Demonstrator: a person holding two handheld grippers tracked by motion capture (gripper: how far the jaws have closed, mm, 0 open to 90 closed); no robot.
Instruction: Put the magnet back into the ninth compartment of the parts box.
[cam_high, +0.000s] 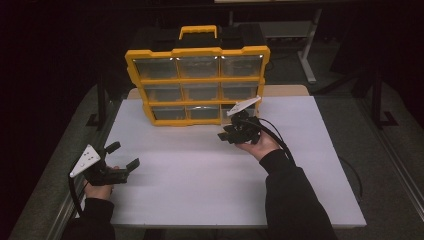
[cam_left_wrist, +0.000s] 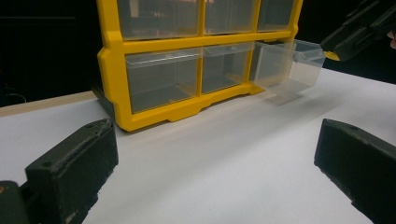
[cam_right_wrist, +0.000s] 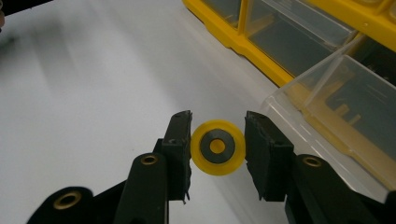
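A yellow organizer (cam_high: 197, 85) with clear drawers stands upright at the back of the white table (cam_high: 200, 190). Its bottom-right drawer (cam_left_wrist: 287, 63) is pulled out, and the drawer's open top (cam_right_wrist: 336, 93) lies just right of my right gripper's jaws. My right gripper (cam_high: 223, 135) is shut on a small yellow disc (cam_right_wrist: 218, 147) with a grey ring at its centre, held in front of that drawer. My left gripper (cam_high: 125, 155) rests low at the table's front left, open with nothing between its jaws. It faces the organizer's lower left corner (cam_left_wrist: 112, 70).
The organizer's carry handle (cam_high: 198, 31) sticks up at the back. A wooden board edge (cam_high: 285, 90) shows behind the white table. Bare white tabletop (cam_left_wrist: 224, 140) stretches between my two grippers. Dark floor and a table leg (cam_high: 307, 55) lie beyond.
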